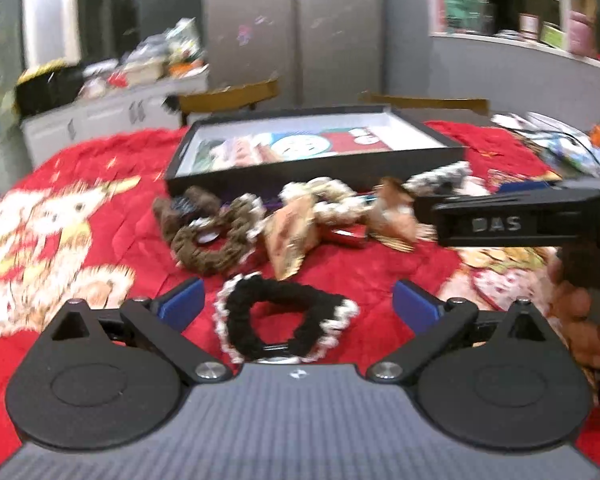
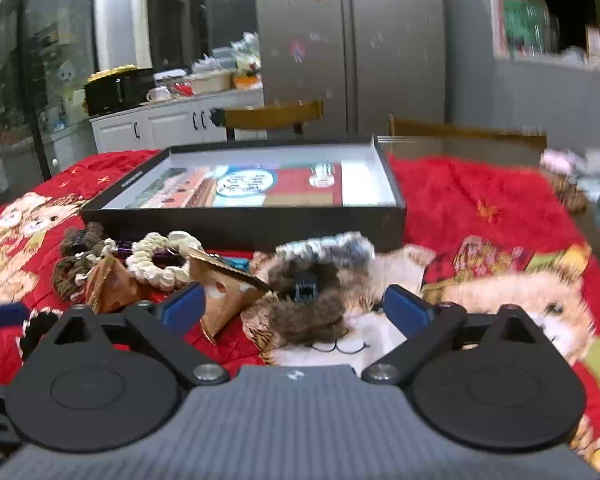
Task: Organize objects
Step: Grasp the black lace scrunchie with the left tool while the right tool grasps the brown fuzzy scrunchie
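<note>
A table covered by a red quilted cloth (image 1: 112, 216) printed with cartoon animals carries a shallow black box (image 1: 316, 168), open at the top, set toward the far edge of the table; inside it lie flat printed cards or papers, too blurred to read; along the box's near wall runs a loose heap of hair accessories: a brown scrunchie (image 1: 216, 244), a cream scrunchie (image 1: 332, 200), a grey-and-white scrunchie (image 2: 328, 248), a furry brown claw clip (image 2: 304, 300) and small tan packets (image 1: 290, 240); closer to the near edge, apart from the heap, lies a black scrunchie (image 1: 284, 320) with white trim; the left gripper (image 1: 296, 304) has its blue-padded fingers spread wide on either side of this black scrunchie, holding nothing; the right gripper (image 2: 292, 304) is likewise spread and empty, hovering low over the furry claw clip, which sits between its pads without clearly touching them; in the left view the right gripper's black body (image 1: 520, 216) shows at the right edge, gripped by the person's hand (image 1: 580, 320); judged from this, the sorting is at an early stage, with no hair accessory visible in the box; the step in hand appears to be an approach for a pick-up; the next move would call for lowering the fingers, closing on the soft fabric, then carrying it over the box's near wall.
</note>
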A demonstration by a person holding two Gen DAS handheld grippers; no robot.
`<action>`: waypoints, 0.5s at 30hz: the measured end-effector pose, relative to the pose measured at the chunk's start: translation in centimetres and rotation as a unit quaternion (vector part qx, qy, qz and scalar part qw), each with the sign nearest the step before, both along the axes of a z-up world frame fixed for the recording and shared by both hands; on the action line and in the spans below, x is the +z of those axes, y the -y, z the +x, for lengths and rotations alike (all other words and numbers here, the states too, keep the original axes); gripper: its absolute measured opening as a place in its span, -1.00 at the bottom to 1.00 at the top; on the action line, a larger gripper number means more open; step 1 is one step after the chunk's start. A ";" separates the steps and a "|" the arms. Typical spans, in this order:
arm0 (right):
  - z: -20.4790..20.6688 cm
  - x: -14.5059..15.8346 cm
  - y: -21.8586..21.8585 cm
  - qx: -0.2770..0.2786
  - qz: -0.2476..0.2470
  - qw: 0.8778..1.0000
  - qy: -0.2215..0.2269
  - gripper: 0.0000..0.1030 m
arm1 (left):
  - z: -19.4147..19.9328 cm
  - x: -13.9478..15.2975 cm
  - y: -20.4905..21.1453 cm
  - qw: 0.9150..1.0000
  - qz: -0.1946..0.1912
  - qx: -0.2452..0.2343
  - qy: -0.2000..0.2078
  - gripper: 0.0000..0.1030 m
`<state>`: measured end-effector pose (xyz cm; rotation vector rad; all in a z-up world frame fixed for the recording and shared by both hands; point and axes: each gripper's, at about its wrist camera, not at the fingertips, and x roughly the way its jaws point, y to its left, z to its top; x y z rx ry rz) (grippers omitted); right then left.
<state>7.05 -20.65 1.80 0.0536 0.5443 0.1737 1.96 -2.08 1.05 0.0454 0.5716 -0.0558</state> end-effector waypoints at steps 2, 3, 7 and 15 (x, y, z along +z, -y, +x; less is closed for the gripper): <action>0.5 -0.4 0.4 -0.012 0.018 1.000 -0.017 0.73 | 0.8 -0.4 -0.3 1.000 -0.002 0.021 -0.018 0.75; 0.6 -0.5 0.7 -0.018 0.027 0.999 -0.018 0.72 | 1.3 -0.6 -0.5 0.999 -0.003 0.032 -0.029 0.67; 0.9 -0.7 0.9 -0.022 0.035 0.999 -0.026 0.68 | 1.6 -0.8 -1.3 0.998 -0.022 0.031 -0.044 0.56; 1.5 -1.0 1.3 -0.036 0.048 0.997 -0.039 0.32 | 1.2 -0.9 -1.0 0.999 -0.022 0.028 -0.040 0.53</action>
